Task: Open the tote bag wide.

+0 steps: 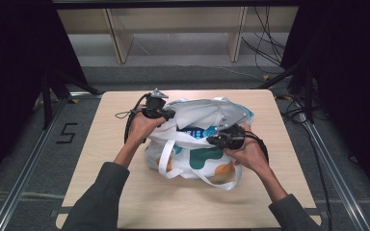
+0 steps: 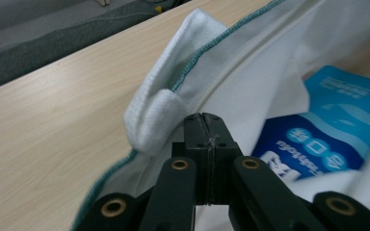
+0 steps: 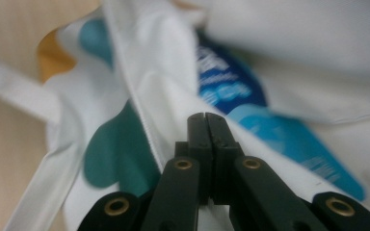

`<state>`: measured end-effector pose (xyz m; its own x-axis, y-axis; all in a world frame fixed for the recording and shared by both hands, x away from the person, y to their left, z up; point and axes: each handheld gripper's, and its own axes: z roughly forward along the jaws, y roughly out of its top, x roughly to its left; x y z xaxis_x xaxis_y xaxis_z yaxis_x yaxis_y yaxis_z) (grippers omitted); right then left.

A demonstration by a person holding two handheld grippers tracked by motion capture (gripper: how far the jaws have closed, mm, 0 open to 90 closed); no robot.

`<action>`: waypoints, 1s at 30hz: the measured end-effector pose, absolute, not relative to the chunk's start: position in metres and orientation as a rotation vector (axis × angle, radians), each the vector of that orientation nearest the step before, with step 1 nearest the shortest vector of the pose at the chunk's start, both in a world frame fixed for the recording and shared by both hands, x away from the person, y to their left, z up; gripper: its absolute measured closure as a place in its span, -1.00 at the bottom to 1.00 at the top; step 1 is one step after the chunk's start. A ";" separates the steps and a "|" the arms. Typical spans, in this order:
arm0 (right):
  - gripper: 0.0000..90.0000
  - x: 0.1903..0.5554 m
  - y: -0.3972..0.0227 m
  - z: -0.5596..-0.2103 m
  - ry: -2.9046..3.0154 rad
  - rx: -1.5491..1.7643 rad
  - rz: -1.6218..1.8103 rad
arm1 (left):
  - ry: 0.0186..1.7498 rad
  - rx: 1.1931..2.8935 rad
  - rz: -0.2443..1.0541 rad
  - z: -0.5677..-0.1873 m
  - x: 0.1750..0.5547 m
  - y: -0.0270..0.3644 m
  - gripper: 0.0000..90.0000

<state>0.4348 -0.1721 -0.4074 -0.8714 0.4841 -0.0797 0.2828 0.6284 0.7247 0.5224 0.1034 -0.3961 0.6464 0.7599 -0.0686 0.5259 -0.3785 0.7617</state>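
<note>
Currently, a white fabric tote bag (image 1: 197,144) with teal and orange patches lies at the centre of the pale wooden bench (image 1: 101,159), its mouth held apart from two sides. The left tool (image 1: 160,113) is clamped shut on the far-left rim by the teal-stitched hem (image 2: 197,62); the right tool (image 1: 224,139) is clamped shut on the near-right rim. Inside rests a blue printed packet (image 2: 327,125). Judged step: opening the bag for access to the contents. The next move calls for keeping both rims taut and apart. Loose white strap handles (image 1: 166,156) trail over the near side and could snag. Wooden shelving legs (image 1: 118,41) stand well beyond the bench.
</note>
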 end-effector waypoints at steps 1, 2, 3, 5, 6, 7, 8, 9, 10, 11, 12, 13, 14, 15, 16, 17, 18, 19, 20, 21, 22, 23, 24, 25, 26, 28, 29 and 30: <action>1.00 0.425 -0.175 -0.409 2.635 0.628 1.085 | 1.026 2.089 0.393 -0.402 0.530 0.105 0.99; 1.00 0.419 -0.176 -0.410 2.654 0.624 1.085 | 1.026 2.089 0.393 -0.402 0.530 0.105 0.99; 1.00 0.419 -0.176 -0.410 2.654 0.624 1.085 | 1.049 2.088 0.400 -0.406 0.533 0.105 0.99; 1.00 0.405 -0.178 -0.414 2.713 0.601 1.101 | 1.079 2.097 0.385 -0.412 0.538 0.107 0.99; 1.00 0.393 -0.177 -0.420 2.756 0.562 1.081 | 1.097 2.109 0.374 -0.418 0.542 0.107 0.99; 1.00 0.393 -0.177 -0.420 2.756 0.562 1.081 | 1.097 2.109 0.374 -0.418 0.542 0.107 0.99; 1.00 0.380 -0.175 -0.428 2.793 0.497 1.064 | 1.113 2.112 0.372 -0.420 0.542 0.105 0.99; 1.00 0.380 -0.175 -0.428 2.793 0.497 1.064 | 1.106 2.131 0.367 -0.419 0.543 0.106 0.99; 1.00 0.375 -0.174 -0.431 2.804 0.488 1.052 | 1.107 2.131 0.375 -0.419 0.543 0.105 0.99; 1.00 0.366 -0.172 -0.434 2.814 0.460 1.034 | 1.104 2.136 0.374 -0.419 0.544 0.105 0.99; 1.00 0.360 -0.170 -0.436 2.812 0.439 1.031 | 1.105 2.142 0.383 -0.419 0.544 0.105 0.99; 1.00 0.359 -0.170 -0.435 2.822 0.439 1.025 | 1.102 2.148 0.384 -0.419 0.544 0.104 0.99; 1.00 0.359 -0.170 -0.435 2.822 0.439 1.025 | 1.101 2.153 0.392 -0.419 0.543 0.103 0.99; 1.00 0.360 -0.171 -0.431 2.805 0.454 1.042 | 1.092 2.143 0.406 -0.415 0.538 0.102 0.99; 1.00 0.360 -0.171 -0.431 2.805 0.454 1.042 | 1.092 2.143 0.406 -0.415 0.538 0.102 0.98; 1.00 0.361 -0.172 -0.429 2.783 0.462 1.050 | 1.077 2.137 0.398 -0.411 0.535 0.102 0.98; 1.00 0.363 -0.174 -0.424 2.741 0.473 1.072 | 1.041 2.150 0.394 -0.406 0.529 0.103 0.98; 1.00 0.365 -0.177 -0.418 2.709 0.518 1.118 | 1.020 2.148 0.388 -0.403 0.524 0.103 0.97; 1.00 0.369 -0.180 -0.414 2.672 0.502 1.132 | 0.983 2.150 0.366 -0.399 0.516 0.102 0.96; 1.00 0.378 -0.186 -0.400 2.577 0.520 1.195 | 0.929 2.164 0.355 -0.395 0.504 0.099 0.95; 1.00 0.381 -0.188 -0.394 2.548 0.543 1.197 | 0.929 2.164 0.355 -0.395 0.504 0.099 0.95; 1.00 0.386 -0.190 -0.387 2.504 0.570 1.208 | 0.892 2.187 0.331 -0.393 0.496 0.096 0.95; 1.00 0.390 -0.191 -0.383 2.479 0.581 1.201 | 0.870 2.202 0.325 -0.394 0.492 0.093 0.94; 1.00 0.390 -0.191 -0.383 2.479 0.581 1.201 | 0.853 2.227 0.330 -0.395 0.488 0.089 0.94; 1.00 0.396 -0.191 -0.379 2.461 0.581 1.192 | 0.841 2.254 0.343 -0.400 0.484 0.084 0.93; 1.00 0.412 -0.188 -0.373 2.444 0.623 1.099 | 0.853 2.287 0.320 -0.410 0.485 0.079 0.93; 1.00 0.412 -0.188 -0.373 2.444 0.623 1.099 | 0.853 2.287 0.320 -0.410 0.485 0.079 0.94; 1.00 0.424 -0.187 -0.378 2.472 0.650 1.005 | 0.848 2.321 0.294 -0.415 0.486 0.079 0.96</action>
